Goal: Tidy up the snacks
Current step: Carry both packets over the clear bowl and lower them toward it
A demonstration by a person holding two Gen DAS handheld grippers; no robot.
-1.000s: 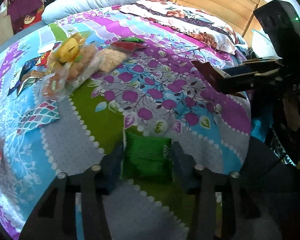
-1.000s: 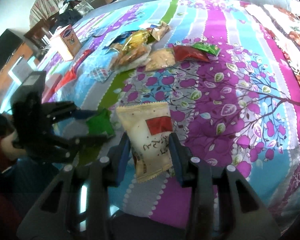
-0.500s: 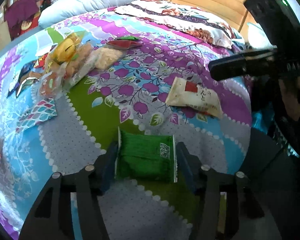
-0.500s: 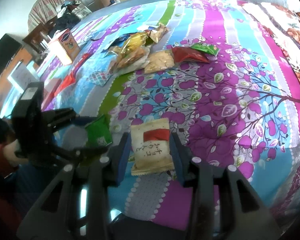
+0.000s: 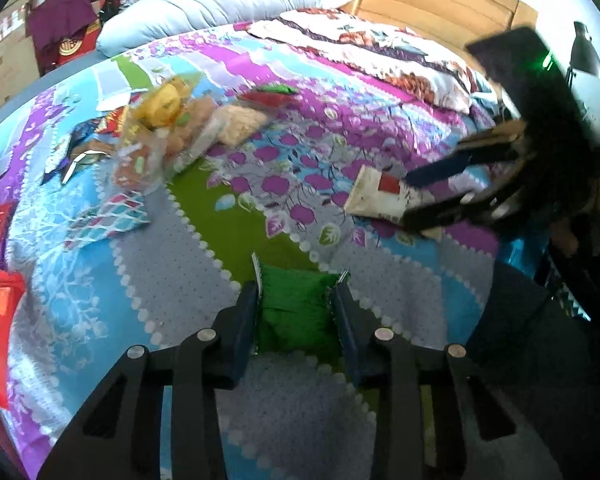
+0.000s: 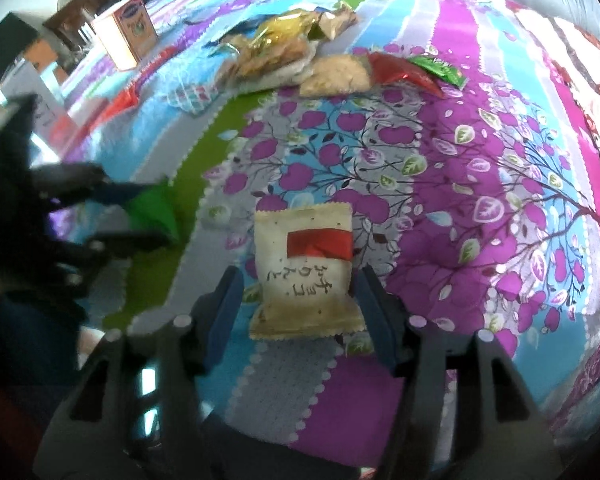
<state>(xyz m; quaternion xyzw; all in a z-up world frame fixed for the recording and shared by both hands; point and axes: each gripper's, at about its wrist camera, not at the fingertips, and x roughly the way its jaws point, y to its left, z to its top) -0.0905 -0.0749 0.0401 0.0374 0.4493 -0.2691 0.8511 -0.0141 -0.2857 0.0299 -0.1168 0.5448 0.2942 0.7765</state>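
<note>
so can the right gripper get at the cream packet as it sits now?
Probably yes. The cream packet lies flat on the bedspread between the right gripper's opening jaws, with a gap showing on each side and nothing on top. The left gripper is off to the side, shut on the green packet.

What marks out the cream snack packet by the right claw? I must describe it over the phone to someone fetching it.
On the patterned bedspread, away from the snack pile further up the bed, the cream packet lies flat between the fingers of the opening right claw. Unlike the green packet beside it, it has a red rectangle and dark handwritten-style characters.
</note>
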